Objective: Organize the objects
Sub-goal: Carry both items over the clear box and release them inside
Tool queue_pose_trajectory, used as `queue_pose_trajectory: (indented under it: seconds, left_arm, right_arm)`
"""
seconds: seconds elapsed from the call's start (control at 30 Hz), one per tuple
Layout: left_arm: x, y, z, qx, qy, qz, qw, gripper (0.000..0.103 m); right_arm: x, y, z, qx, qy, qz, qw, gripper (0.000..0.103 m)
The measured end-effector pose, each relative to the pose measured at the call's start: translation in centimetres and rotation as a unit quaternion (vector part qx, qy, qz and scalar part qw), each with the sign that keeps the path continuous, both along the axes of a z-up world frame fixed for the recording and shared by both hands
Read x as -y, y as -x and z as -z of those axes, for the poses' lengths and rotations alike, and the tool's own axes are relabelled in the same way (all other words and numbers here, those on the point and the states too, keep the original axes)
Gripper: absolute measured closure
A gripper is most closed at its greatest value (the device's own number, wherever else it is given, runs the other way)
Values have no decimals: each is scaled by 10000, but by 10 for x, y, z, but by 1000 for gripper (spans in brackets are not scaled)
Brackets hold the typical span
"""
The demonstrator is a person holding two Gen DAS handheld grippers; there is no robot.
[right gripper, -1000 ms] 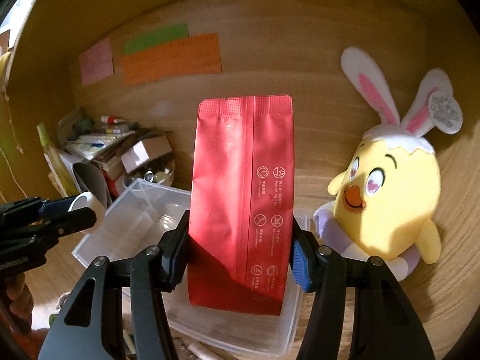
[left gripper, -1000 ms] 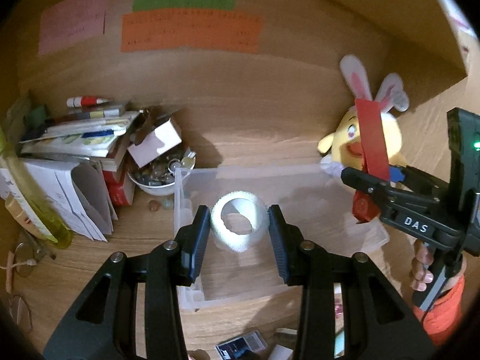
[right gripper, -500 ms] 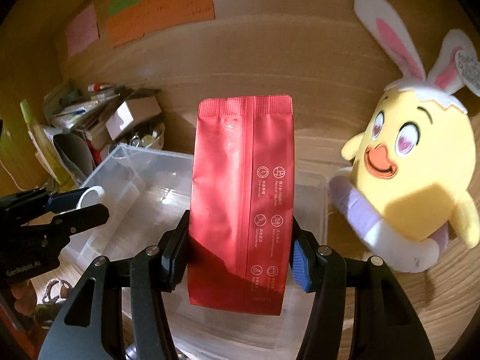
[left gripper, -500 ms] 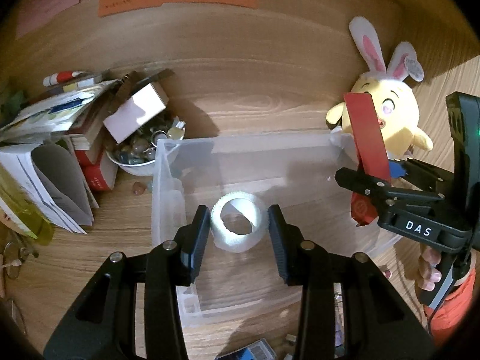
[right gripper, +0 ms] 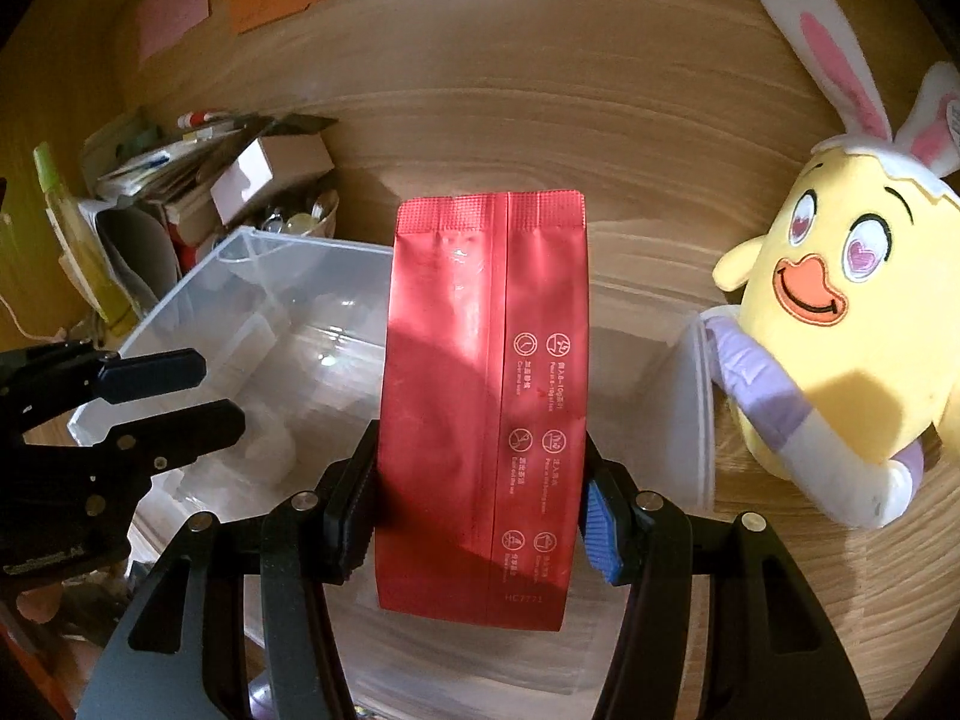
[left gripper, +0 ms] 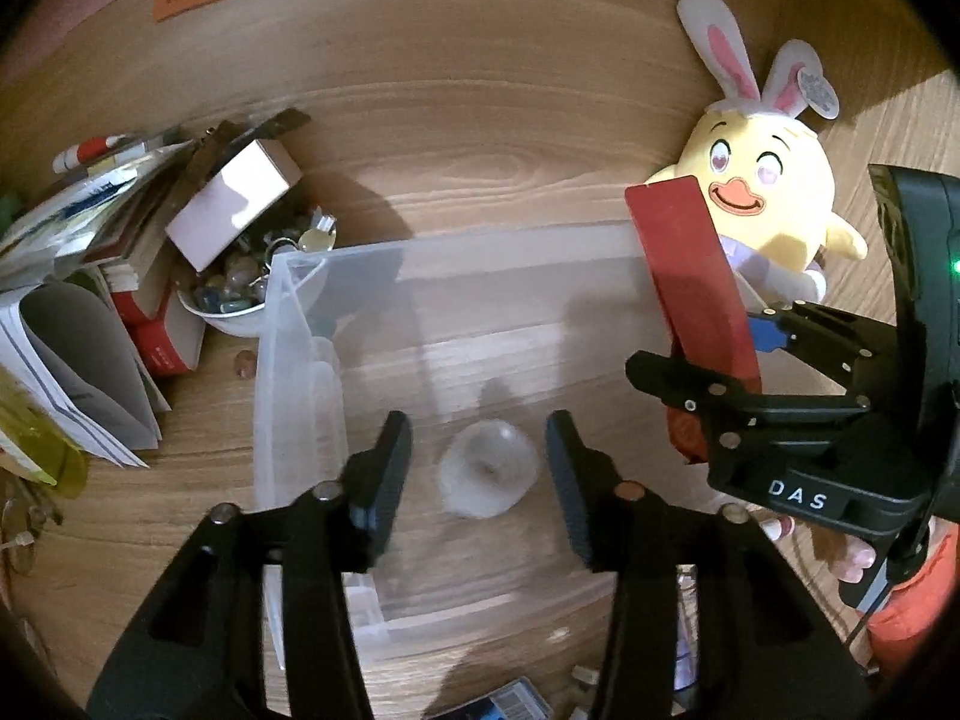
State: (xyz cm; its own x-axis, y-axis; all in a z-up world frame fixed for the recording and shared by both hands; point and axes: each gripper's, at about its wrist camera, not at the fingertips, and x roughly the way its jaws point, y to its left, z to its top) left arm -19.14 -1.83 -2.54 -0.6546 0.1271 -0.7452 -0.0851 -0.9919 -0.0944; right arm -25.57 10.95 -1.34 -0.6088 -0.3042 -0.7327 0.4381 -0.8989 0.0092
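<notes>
Bottom centre of left view: left gripper (left gripper: 479,471) spread wide, holding nothing; blurry white roll (left gripper: 487,471), probably tape, between fingers, in clear bin (left gripper: 282,360). Right gripper (right gripper: 480,516) clamped on upright red pouch (right gripper: 486,402) above bin; plush chick (right gripper: 840,324) at right edge.

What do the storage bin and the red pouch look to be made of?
The storage bin looks like clear, slightly frosted rigid plastic: the wood grain shows through its walls. The red pouch looks like matte foil or laminated film, with a crimped top seal and a centre seam; which one is unclear.
</notes>
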Motion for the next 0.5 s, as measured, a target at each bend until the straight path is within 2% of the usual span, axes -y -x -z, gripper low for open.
queue_pose_trajectory:
  seconds: [0.13, 0.3, 0.43, 0.5]
  left_arm:
    - [0, -1, 1, 11, 12, -3, 10000, 48]
    - [0, -6, -5, -76, 45, -58, 9999, 33]
    - [-1, -15, -15, -244, 98, -53, 9996, 32]
    - [-3, -20, -21, -334, 203, -76, 9992, 30]
  right_arm:
    - [5, -1, 2, -19, -131, -49, 9999, 50]
    - [10, -2, 3, -15, -243, -100, 9997, 49]
    - [9, -5, 1, -2, -206, -137, 9997, 34]
    - [9, -7, -2, -67, -224, -123, 9996, 34]
